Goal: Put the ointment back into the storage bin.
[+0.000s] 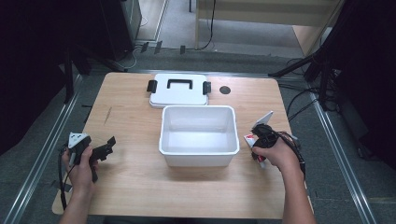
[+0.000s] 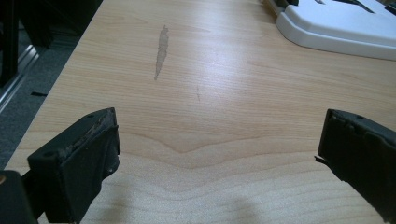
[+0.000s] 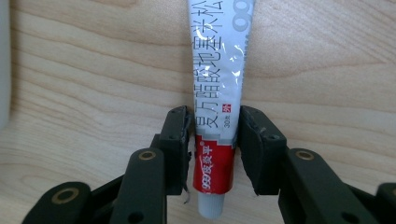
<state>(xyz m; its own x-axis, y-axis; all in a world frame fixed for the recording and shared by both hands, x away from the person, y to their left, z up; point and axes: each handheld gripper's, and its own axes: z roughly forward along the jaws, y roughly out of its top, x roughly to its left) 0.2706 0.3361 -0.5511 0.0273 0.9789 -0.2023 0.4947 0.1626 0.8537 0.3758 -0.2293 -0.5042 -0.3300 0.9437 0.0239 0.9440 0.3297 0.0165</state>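
Observation:
A white and red ointment tube (image 3: 219, 56) with printed characters lies on the wooden table (image 1: 135, 177), just right of the white bin (image 1: 162, 130). My right gripper (image 3: 215, 119) is shut on the tube near its capped end, with one jaw on each side. From above, that gripper (image 1: 257, 145) and the tube (image 1: 249, 137) sit close to the bin's right wall. My left gripper (image 1: 105, 149) rests at the table's left side. It is open, and there is bare wood between its jaws (image 2: 217, 135).
The bin's white lid (image 1: 180, 95) with black handle and clips lies flat behind the bin, and its corner (image 2: 336, 28) appears in the left gripper view. A dark round hole (image 1: 225, 90) sits right of the lid. A grey scuff (image 2: 161, 51) marks the wood.

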